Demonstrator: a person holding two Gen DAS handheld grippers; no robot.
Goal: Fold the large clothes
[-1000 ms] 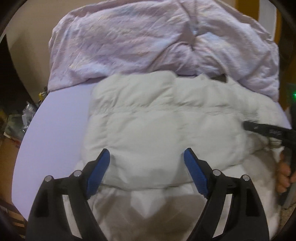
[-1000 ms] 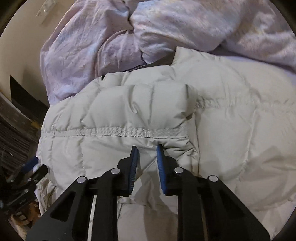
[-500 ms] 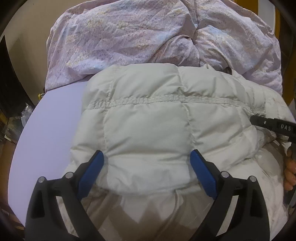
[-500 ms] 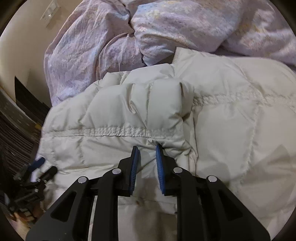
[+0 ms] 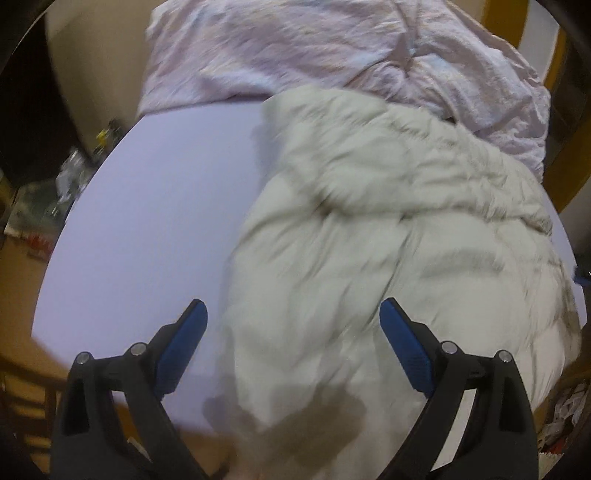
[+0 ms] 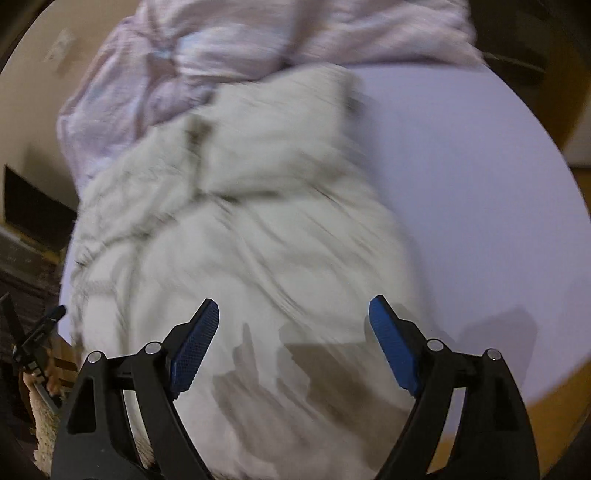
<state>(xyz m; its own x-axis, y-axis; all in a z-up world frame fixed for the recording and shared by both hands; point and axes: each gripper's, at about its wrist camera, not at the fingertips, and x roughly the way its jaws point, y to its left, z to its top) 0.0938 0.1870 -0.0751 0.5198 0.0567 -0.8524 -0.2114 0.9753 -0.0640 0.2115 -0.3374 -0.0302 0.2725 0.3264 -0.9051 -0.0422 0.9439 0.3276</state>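
Round pale lavender tabletop, bare on the left in the left wrist view and bare on the right in the right wrist view. Crumpled pinkish patterned bedding heaped along its far edge. Behind that, a plain cream wall with a small pale wall plate. Wooden floor in a warm brown below the tabletop's rim. Blurred clutter at the left, too smeared to name. Ochre wooden frame at the upper right. Warm, dim indoor light, soft shadows falling on the near side.
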